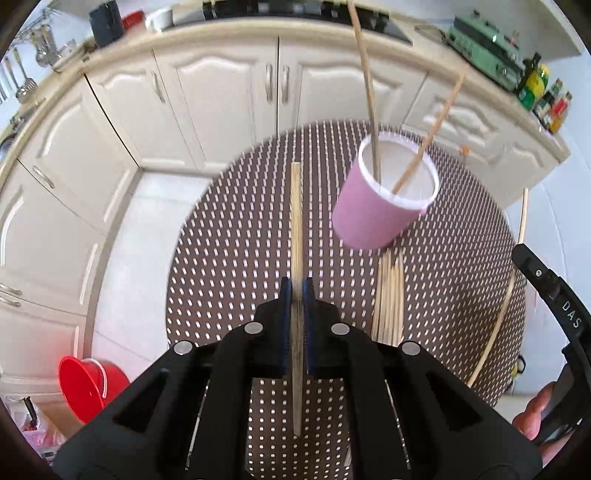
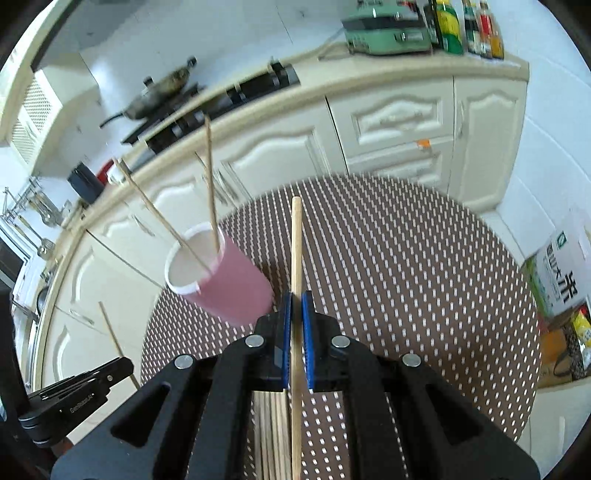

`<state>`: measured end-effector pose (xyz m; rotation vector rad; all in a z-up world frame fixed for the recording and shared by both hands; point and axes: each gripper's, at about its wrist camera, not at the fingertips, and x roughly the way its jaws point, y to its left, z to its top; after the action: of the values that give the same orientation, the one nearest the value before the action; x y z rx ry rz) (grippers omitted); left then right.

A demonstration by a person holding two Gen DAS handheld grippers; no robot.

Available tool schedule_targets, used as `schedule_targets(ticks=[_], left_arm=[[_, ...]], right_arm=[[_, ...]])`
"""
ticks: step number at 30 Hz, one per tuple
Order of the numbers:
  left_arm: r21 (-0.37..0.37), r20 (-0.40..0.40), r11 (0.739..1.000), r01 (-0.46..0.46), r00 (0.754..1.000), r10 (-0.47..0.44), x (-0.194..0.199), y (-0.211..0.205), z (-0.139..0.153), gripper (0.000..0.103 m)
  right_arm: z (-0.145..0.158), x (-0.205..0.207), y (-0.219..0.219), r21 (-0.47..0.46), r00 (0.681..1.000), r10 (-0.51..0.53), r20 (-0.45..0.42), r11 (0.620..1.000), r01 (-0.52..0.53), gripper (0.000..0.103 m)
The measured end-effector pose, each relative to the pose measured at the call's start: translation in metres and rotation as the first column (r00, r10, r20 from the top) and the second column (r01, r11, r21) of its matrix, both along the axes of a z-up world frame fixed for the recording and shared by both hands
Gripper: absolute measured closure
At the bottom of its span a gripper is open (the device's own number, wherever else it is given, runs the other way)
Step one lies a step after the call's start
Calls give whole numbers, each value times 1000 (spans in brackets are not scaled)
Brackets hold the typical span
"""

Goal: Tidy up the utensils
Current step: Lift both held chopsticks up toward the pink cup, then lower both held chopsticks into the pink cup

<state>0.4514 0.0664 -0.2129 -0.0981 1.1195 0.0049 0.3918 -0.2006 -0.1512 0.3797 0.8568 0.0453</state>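
Observation:
A pink paper cup (image 1: 376, 206) stands on the round brown dotted table (image 1: 240, 240) with two wooden chopsticks (image 1: 365, 81) leaning in it. It also shows in the right wrist view (image 2: 229, 288). My left gripper (image 1: 296, 291) is shut on a single chopstick (image 1: 296, 221), held above the table left of the cup. My right gripper (image 2: 296, 306) is shut on another chopstick (image 2: 296, 243), right of the cup. A bundle of loose chopsticks (image 1: 388, 299) lies on the table in front of the cup, also seen under my right gripper (image 2: 269, 432).
Cream kitchen cabinets (image 1: 221, 96) and a counter curve behind the table. A red bucket (image 1: 88, 384) sits on the floor at left. A green appliance and bottles (image 2: 424, 26) stand on the counter. A rice bag (image 2: 561, 273) stands at the right.

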Motion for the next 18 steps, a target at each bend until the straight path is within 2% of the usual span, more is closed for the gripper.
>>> schedule_targets(ticks=[4, 7, 12, 15, 18], left_arm=[[-23, 63, 1000, -6, 998, 8, 3, 1, 24, 96], [-9, 96, 1000, 18, 995, -17, 12, -6, 44, 96], [-3, 120, 998, 55, 991, -54, 23, -8, 62, 97], [27, 134, 998, 52, 989, -55, 30, -9, 71, 97], [19, 146, 998, 59, 987, -61, 39, -6, 87, 97]], right_arm=[[15, 14, 7, -5, 998, -2, 60, 1000, 2, 98], [25, 25, 10, 13, 995, -19, 103, 1000, 18, 98], [40, 42, 8, 22, 989, -46, 143, 999, 43, 98], [52, 53, 9, 22, 982, -63, 176, 998, 60, 98], [62, 63, 9, 32, 976, -84, 202, 996, 79, 98]])
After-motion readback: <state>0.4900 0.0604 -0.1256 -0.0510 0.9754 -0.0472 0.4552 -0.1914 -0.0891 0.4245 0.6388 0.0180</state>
